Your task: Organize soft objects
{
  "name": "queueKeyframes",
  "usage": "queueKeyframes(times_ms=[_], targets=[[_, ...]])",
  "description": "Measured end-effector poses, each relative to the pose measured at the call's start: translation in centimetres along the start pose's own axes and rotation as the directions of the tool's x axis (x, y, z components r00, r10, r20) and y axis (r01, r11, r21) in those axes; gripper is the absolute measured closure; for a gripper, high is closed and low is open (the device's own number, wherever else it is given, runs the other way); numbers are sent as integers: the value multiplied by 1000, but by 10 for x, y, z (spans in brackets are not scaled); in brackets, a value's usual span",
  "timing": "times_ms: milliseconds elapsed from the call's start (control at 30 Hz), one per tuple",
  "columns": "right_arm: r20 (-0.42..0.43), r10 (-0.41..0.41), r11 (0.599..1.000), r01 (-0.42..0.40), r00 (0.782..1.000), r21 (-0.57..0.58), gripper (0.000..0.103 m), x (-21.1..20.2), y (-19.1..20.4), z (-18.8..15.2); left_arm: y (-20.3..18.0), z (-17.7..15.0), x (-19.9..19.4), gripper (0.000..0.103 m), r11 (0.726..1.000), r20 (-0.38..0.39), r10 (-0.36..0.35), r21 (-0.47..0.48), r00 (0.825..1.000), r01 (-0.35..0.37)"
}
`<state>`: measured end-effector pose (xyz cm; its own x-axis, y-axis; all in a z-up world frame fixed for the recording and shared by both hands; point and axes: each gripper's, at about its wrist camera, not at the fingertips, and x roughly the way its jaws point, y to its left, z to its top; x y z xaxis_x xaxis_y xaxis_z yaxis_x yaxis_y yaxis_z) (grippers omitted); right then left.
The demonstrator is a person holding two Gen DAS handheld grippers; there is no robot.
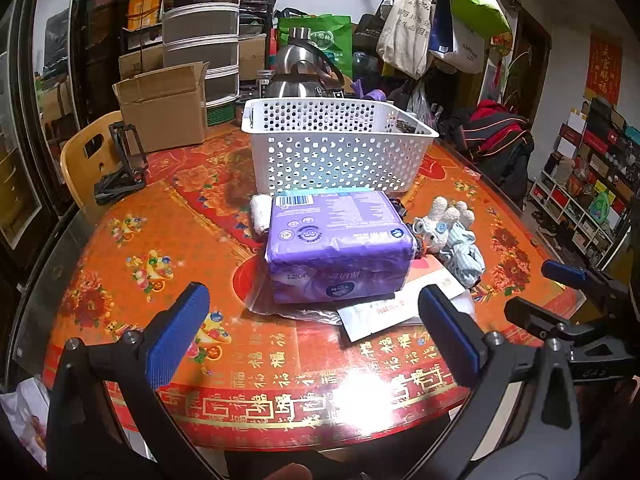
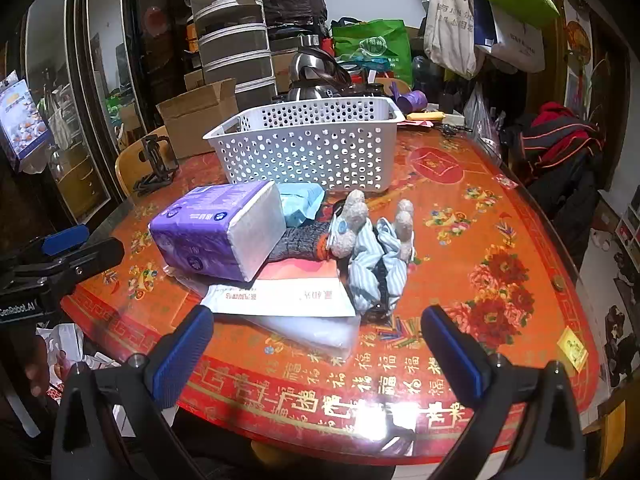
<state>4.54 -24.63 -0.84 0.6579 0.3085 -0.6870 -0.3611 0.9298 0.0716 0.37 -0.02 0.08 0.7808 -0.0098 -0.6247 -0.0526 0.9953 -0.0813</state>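
Left gripper (image 1: 310,334): jaws wide apart, nothing between them, over the table's near edge
Table (image 1: 168,216): round, red-orange flowered cloth under glass
Soft objects: purple tissue pack (image 1: 338,246) mid-table, plush toy (image 1: 446,220) and striped cloth (image 1: 464,254) to its right
Basket (image 1: 340,148): white, perforated, behind the pack
Right gripper (image 2: 316,346): jaws wide apart, empty
Room: cardboard box (image 1: 166,106) and stacked drawers (image 1: 202,36) at left, hanging bags (image 1: 432,20) right

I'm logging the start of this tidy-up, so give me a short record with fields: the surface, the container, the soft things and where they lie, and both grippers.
surface: round table with a red flowered cover
container: white basket, behind the pile; contents cannot be told
soft things: purple tissue pack, striped cloth, fuzzy toy, grey knit piece, all on the table
left gripper: open, holding nothing
right gripper: open, holding nothing
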Motion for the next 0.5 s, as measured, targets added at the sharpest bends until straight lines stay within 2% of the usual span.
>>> queueKeyframes(times_ms=[500], targets=[[-5,2,1000,-2,1000,4,0,-1,0,0,0,0,-1,0,1000,0,-3,-2,1000,3]])
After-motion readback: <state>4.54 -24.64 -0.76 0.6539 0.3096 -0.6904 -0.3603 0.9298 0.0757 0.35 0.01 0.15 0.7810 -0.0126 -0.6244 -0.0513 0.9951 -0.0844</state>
